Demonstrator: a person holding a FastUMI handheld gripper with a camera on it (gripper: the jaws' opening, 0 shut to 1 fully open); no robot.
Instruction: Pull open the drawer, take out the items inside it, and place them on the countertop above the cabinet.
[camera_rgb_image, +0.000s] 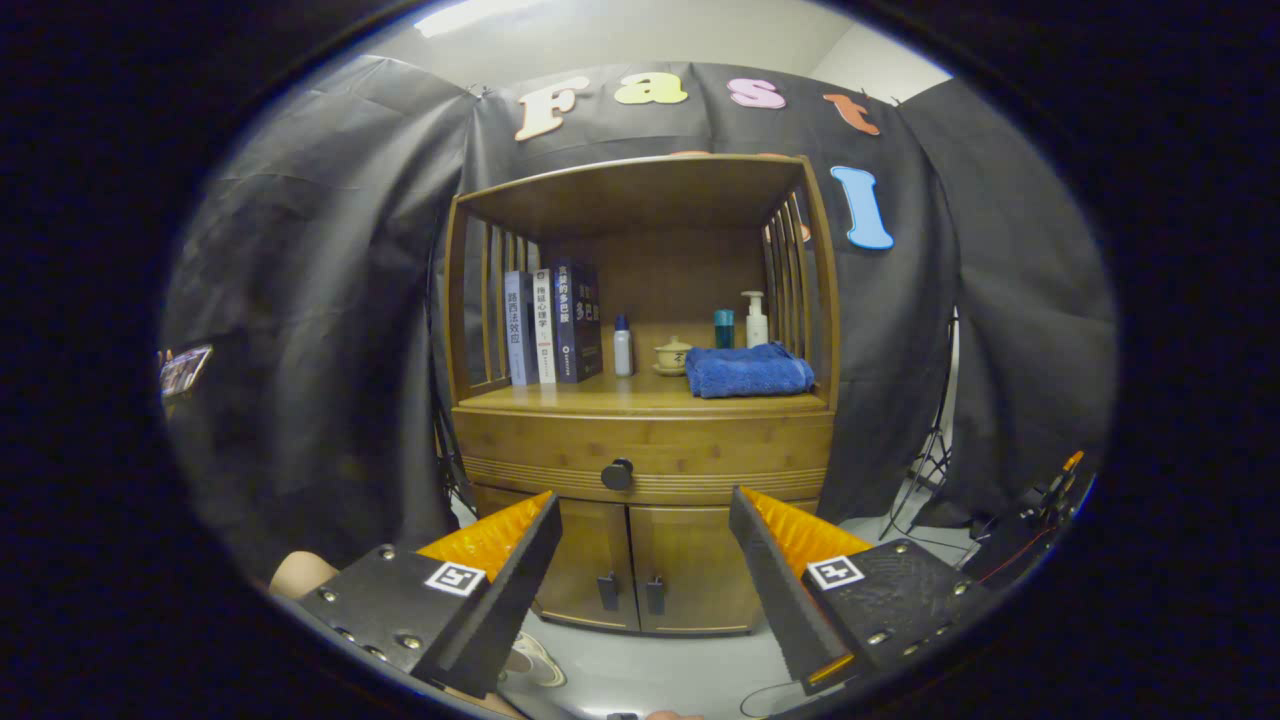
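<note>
A wooden cabinet stands ahead of me with its drawer (700, 455) shut under the countertop (600, 397). A round dark knob (617, 474) sits at the drawer's middle. My gripper (645, 515) is open, some way in front of the cabinet, with nothing between its fingers. The knob lies beyond the fingers, slightly left of the gap's middle. The drawer's contents are hidden.
On the countertop lie a folded blue towel (748, 370), several upright books (550, 325), a small white bottle (622, 347), a lidded cup (672, 354), a teal cup (723, 328) and a pump bottle (756, 320). Two lower doors (640, 565) with small handles sit below the drawer. A tripod (930, 470) stands at the right.
</note>
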